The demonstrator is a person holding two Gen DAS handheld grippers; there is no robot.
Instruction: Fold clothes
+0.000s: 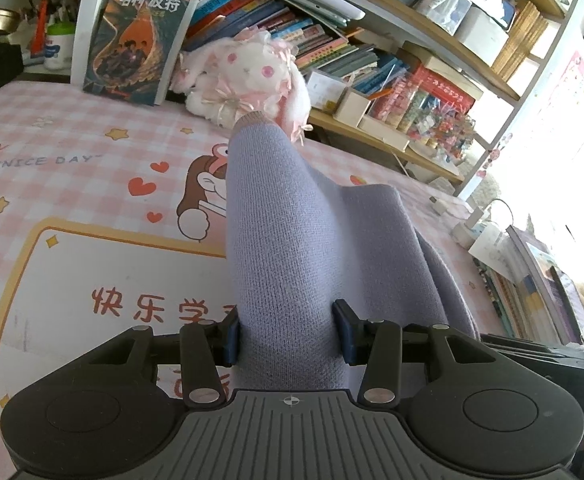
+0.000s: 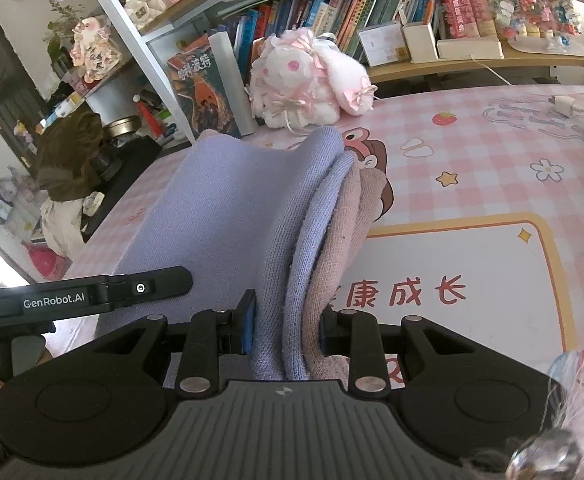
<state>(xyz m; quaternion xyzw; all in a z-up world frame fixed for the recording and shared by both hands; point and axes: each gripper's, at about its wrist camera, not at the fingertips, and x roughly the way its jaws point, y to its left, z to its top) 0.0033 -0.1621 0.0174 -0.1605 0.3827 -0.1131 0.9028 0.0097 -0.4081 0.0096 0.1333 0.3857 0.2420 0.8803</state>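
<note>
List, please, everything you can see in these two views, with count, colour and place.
knit garment: one, lilac with pink trim, held above the mat
desk mat: one, pink check with cartoons, under everything
plush toy: one, white and pink, at the mat's back edge
standing book: one, dark cover, beside the plush
shelf books: many, mixed colours, shelves behind
left gripper: black, shut on the garment
right gripper: black, shut on the garment

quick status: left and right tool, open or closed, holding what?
Left tool: closed on the lavender knit garment.
Right tool: closed on the same garment's bunched layers.
</note>
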